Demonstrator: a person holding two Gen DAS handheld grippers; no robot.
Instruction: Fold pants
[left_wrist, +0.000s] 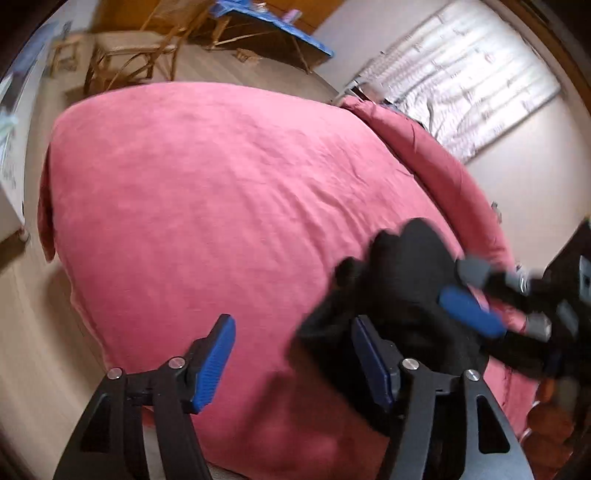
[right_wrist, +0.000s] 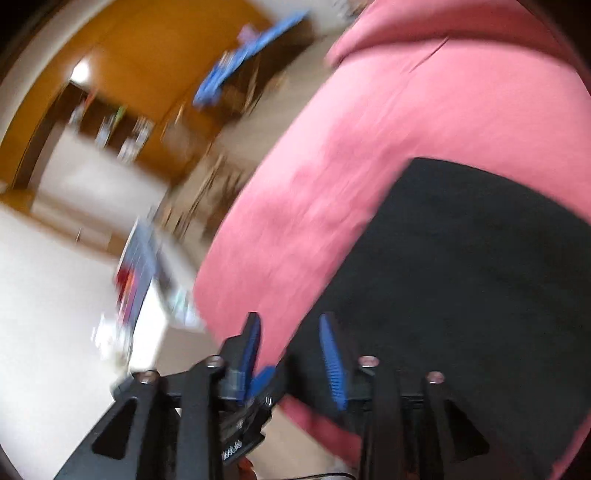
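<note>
Black pants (left_wrist: 399, 295) lie bunched at the bed's (left_wrist: 207, 192) 4 o'clock edge; both left tongs (left_wrist: 295, 354) and right tongs (right_wrist: 291, 350) released; cloth judged soft, light, limp: grip hem or waistband.

The bedspread (left_wrist: 207, 192) was a matt pink cloth, faintly creased and a little nubbly. The pants (left_wrist: 399, 295) were black cloth, dull and soft-looking, taking no shine. On the left gripper (left_wrist: 295, 362) the 2 pads (left_wrist: 216, 365) were blue and ribbed, rubbery-looking, set on matt black plastic arms with small bright metal pins. The right gripper (right_wrist: 291, 358) looked the same in build. The chair (left_wrist: 129, 55) behind was pale wood or cane. The floor (left_wrist: 29, 332) looked like smooth light wood.
</note>
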